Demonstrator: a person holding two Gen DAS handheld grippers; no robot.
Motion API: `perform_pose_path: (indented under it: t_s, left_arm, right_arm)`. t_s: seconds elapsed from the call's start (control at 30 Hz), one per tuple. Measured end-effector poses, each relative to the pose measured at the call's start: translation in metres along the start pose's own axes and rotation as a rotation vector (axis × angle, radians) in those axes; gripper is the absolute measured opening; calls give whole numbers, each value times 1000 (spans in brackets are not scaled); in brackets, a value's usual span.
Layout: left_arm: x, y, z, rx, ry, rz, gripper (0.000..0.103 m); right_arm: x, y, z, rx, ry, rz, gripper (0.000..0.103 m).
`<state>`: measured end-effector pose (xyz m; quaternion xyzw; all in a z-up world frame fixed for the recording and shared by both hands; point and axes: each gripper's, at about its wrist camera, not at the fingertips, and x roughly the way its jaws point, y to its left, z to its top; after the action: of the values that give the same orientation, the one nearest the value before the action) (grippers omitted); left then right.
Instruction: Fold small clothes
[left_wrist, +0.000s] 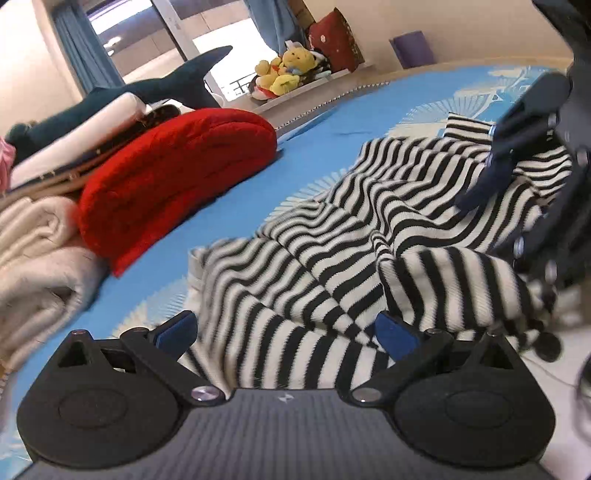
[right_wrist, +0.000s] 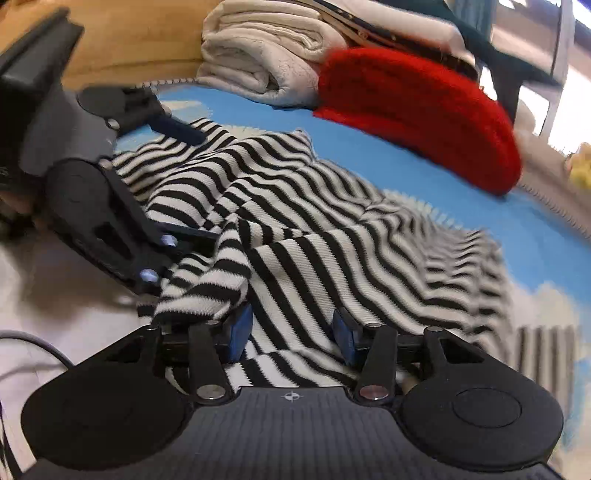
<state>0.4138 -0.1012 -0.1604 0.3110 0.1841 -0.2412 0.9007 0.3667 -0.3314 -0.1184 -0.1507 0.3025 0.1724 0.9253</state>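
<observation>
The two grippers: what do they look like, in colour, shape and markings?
Both the left gripper and the right gripper are black, with round side discs, silver bolts, blue finger pads and a ribbed grey body bearing a small white crosshair mark. No sleeves are visible.
</observation>
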Motion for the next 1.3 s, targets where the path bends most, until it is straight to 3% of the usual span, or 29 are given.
perform_pose_path:
  t_s: [0.1, 0.27, 0.37, 0.5, 0.63, 0.73, 0.83, 1.07, 1.17, 1.3]
  left_arm:
    - [-44, 16, 10, -47, -23, 23, 103]
    - [-163, 19, 16, -119, -1, 50, 103]
    - [-236, 12, 19, -178, 27, 72, 103]
    - [-316, -4, 17, -211, 58, 118, 103]
    - [-375, -17, 4, -326, 86, 107, 103]
    - [-390, -21, -8, -381, 112, 102, 103]
    - [-385, -21, -21, -419, 162, 110, 103]
    - [-337, -17, -46, -468, 253, 145, 103]
    - [-301, -4, -65, -574, 346, 130, 103]
    - [-266, 16, -99, -805, 444, 40, 102]
  right_arm:
    - [-58, -14, 10, 145, -66, -11, 62]
    - [-220, -5, 3, 202, -238, -103, 81]
    - [-308, 12, -7, 257, -301, -158, 85]
    - [-395, 36, -29, 340, -331, -206, 88]
    - [-446, 63, -62, 387, -354, -243, 91]
    - [-438, 71, -83, 417, -320, -244, 92]
    - [-410, 70, -106, 490, -217, -228, 92]
    - [-331, 60, -139, 646, -45, -251, 92]
    - [-288, 50, -148, 674, 34, -296, 92]
    - [-241, 27, -175, 789, 157, -302, 92]
